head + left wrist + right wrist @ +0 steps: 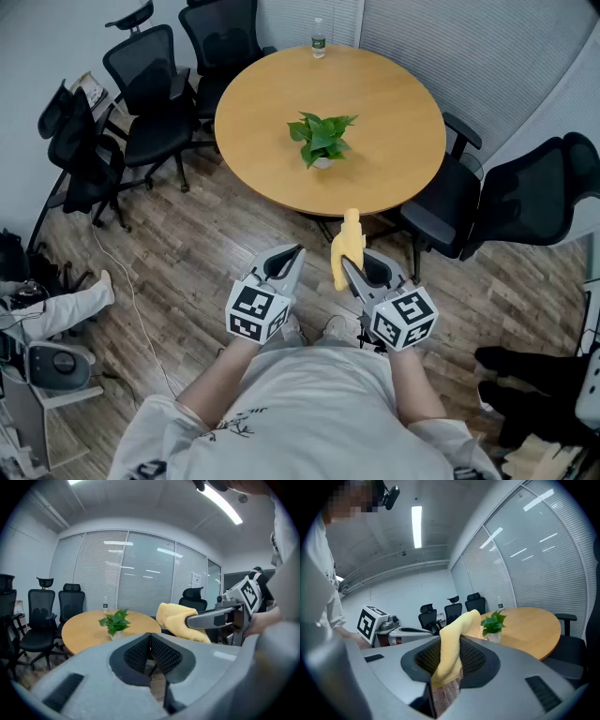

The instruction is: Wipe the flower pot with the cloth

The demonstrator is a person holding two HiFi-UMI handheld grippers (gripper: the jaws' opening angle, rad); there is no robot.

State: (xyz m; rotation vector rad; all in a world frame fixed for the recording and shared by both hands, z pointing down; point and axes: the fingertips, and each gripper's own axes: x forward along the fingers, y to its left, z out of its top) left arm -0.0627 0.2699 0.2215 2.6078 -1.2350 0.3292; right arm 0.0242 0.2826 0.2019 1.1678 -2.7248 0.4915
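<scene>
Flower pot (322, 162): small, white, topped with green leaves (321, 134)

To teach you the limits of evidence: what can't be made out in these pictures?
Flower pot: head view, mostly under its leaves; too small in every view to show dirt.
Bottle label: head view, too small to read.
Right-hand chair: head view, cut off by the picture's edge.
</scene>
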